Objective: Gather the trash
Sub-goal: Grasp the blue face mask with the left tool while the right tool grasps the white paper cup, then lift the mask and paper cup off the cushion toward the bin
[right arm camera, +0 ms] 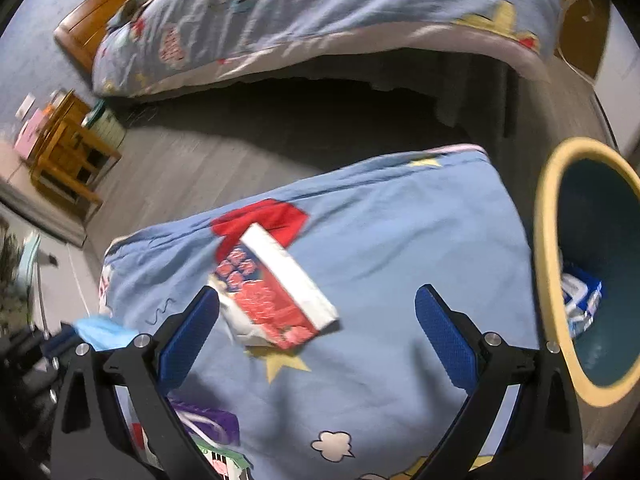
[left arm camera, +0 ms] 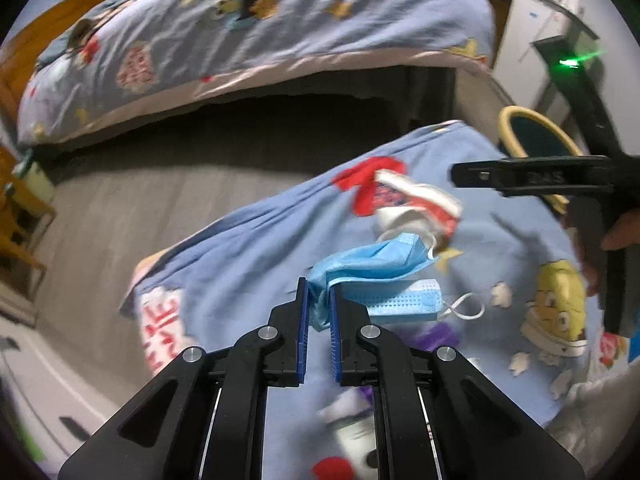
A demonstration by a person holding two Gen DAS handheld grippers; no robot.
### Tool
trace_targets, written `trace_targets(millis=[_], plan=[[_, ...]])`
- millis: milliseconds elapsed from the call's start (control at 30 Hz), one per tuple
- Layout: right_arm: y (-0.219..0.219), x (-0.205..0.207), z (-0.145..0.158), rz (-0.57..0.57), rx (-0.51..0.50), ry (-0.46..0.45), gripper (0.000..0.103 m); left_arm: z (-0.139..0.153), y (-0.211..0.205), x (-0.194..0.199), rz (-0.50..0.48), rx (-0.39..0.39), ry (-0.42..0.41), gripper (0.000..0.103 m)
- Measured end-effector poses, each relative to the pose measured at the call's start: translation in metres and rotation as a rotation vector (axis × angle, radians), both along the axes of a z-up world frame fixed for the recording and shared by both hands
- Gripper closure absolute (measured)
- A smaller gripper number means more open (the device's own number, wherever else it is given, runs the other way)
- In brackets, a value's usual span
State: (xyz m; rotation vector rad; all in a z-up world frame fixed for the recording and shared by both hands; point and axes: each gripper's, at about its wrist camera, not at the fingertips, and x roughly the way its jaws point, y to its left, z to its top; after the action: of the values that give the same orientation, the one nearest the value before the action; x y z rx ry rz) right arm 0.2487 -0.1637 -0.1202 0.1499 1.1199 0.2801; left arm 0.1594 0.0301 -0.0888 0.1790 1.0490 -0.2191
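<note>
My left gripper (left arm camera: 319, 300) is shut on a blue face mask (left arm camera: 372, 264), held just above a blue cartoon-print quilt (left arm camera: 248, 264). A second folded blue mask (left arm camera: 404, 304) lies beneath it. A crumpled red-and-white snack wrapper (left arm camera: 416, 204) lies beyond. In the right wrist view my right gripper (right arm camera: 318, 316) is open above the quilt (right arm camera: 400, 240), its fingers either side of the same wrapper (right arm camera: 276, 292). A teal bin with a yellow rim (right arm camera: 548, 256) stands to the right with a blue-white packet (right arm camera: 580, 300) inside. The held mask shows at the left (right arm camera: 104, 330).
A purple wrapper (right arm camera: 208, 420) and a white packet (left arm camera: 352, 428) lie near the quilt's front. A bed with a matching cover (left arm camera: 260, 32) stands behind, over grey floor (left arm camera: 140, 208). A wooden stool (right arm camera: 68, 152) is at the left. The right gripper's body (left arm camera: 536, 178) crosses the bin.
</note>
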Motion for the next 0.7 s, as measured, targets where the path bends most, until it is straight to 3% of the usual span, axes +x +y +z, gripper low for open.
trace_targets(millis=[133, 233, 367, 567, 700], plan=[[0.019, -0.002, -0.002, 0.070, -0.015, -0.010, 0.023, -0.016, 0.024, 0.009, 0.097, -0.027, 0.042, 0.093], [0.032, -0.005, -0.005, 0.130, -0.035, -0.017, 0.036, -0.017, 0.031, 0.013, 0.108, -0.010, 0.034, 0.093], [0.051, -0.006, -0.012, 0.201, -0.069, -0.021, 0.047, -0.015, 0.044, 0.018, 0.146, -0.053, 0.027, 0.093], [0.076, -0.009, -0.029, 0.300, -0.156, 0.001, 0.060, -0.017, 0.043, 0.018, 0.130, -0.047, 0.026, 0.093], [0.084, -0.013, -0.031, 0.344, -0.214, -0.007, 0.079, -0.016, 0.040, 0.019, 0.124, -0.048, 0.024, 0.093]])
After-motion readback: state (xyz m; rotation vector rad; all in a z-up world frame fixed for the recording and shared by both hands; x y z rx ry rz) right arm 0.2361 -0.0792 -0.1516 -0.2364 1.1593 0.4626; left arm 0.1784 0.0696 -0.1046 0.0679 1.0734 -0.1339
